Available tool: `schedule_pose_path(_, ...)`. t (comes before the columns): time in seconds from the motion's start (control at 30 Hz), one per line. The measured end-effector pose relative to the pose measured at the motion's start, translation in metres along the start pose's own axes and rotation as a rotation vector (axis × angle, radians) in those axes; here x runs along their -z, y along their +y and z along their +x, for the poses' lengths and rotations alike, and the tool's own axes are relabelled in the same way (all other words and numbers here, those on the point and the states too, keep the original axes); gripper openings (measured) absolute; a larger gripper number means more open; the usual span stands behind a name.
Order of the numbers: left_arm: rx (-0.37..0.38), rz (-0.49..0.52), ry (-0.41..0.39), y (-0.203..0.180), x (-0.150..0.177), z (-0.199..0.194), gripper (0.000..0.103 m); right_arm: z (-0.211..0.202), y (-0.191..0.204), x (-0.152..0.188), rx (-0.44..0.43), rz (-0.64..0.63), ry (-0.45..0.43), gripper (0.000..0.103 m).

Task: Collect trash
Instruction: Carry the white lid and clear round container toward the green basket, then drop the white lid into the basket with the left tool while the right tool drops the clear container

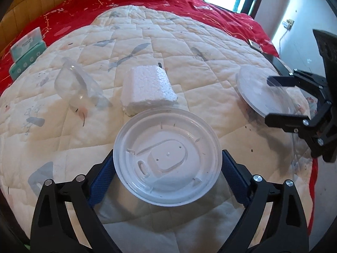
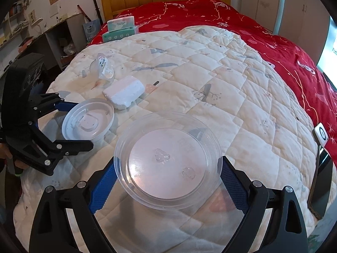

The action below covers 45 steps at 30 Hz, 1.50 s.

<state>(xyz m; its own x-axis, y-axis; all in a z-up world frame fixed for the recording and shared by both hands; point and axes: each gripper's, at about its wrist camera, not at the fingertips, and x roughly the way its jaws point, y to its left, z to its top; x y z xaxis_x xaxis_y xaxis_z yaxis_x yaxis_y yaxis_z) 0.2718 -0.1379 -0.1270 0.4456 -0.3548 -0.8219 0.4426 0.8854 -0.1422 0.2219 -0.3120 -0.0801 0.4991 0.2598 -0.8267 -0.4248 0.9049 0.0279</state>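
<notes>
— Watching both claws now: the left gripper has its blue pads against opposite edges of the white lid, and the right gripper straddles the clear lid the same way, jaws spread wide around it.

— Held, or just resting on the quilt?

— Looks pinched at the rims, though I can't swear to the pressure. Thin plastic like that could bow and pop out sideways if squeezed harder.

— And the rest?

— The foam block and the crumpled clear cup lie beyond, uncollected. A lid swung carelessly could knock them off the bed.
</notes>
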Motion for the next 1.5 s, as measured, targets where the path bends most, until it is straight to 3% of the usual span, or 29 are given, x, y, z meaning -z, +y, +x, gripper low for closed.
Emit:
schedule_pose_path(0.33, 0.009, -0.128, -0.108, 0.016, 0.037, -0.071, 0.091, -0.025, 0.044, 0.009, -0.036, 0.017, -0.030, 0.090)
schedule_pose_path(0.83, -0.163, -0.381, -0.217, 0.091, 0.156, -0.202, 0.091, -0.047, 0.165, 0.013, -0.129, -0.048, -0.051, 0.090)
schedule_pose_path(1.3, -0.300, -0.664, -0.179, 0.163, 0.279, -0.253, 0.092, -0.055, 0.255, 0.008, -0.229, -0.071, -0.060, 0.090)
schedule_pose_path(1.5, -0.328, -0.740, -0.142, 0.183, 0.311, -0.254, 0.092, -0.053, 0.287, 0.004, -0.265, -0.093, -0.053, 0.090)
